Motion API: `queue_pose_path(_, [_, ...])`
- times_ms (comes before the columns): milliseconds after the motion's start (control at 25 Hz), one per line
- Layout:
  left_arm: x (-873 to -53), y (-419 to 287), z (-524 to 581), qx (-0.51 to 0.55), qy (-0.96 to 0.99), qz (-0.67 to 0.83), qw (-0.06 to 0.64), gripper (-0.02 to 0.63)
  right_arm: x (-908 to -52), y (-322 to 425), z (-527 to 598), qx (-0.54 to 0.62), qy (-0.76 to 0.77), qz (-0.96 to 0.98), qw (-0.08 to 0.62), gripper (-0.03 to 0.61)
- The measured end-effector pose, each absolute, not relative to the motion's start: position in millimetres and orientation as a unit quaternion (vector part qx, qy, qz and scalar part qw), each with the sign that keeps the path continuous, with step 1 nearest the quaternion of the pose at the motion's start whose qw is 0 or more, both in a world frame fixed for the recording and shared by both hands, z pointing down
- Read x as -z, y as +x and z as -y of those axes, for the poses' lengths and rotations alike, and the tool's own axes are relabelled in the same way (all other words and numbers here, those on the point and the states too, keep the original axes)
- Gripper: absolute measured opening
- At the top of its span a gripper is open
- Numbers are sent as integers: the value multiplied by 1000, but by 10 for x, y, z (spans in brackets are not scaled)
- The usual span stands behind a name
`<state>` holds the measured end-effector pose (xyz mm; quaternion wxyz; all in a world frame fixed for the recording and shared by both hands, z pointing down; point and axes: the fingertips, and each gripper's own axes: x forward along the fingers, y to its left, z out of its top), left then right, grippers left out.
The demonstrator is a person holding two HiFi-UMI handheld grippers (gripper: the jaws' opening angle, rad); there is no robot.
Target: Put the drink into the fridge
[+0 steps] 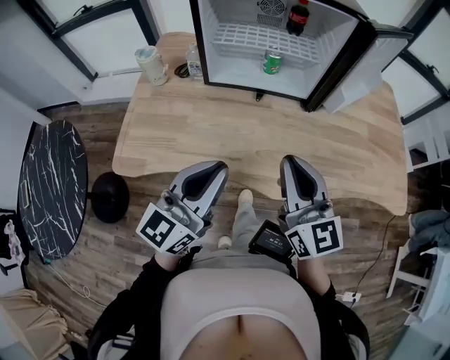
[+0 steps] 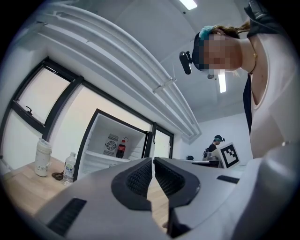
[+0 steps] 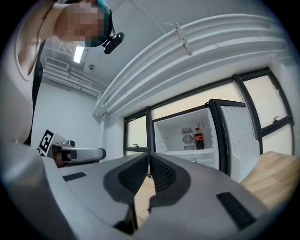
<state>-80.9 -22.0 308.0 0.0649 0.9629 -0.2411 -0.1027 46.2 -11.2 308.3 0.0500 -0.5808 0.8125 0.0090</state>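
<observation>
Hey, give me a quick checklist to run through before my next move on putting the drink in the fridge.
1. Fridge door open: ok.
2. Space inside the fridge: ok, only a cola bottle on the shelf and a green can below.
3. Water bottle upright on the table, left of the fridge: ok.
4. Left claw ready to grasp: not ok, shut and empty.
5. Right claw ready to grasp: not ok, shut and empty.
6. Water bottle's cap tight: cannot tell.
</observation>
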Motion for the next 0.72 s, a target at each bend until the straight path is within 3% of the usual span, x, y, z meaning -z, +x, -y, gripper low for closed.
queue_pose_path(720, [-3009,-1033,-538,96,968,228,50,23,-3021,204,-477,11,-586,-808,58,31])
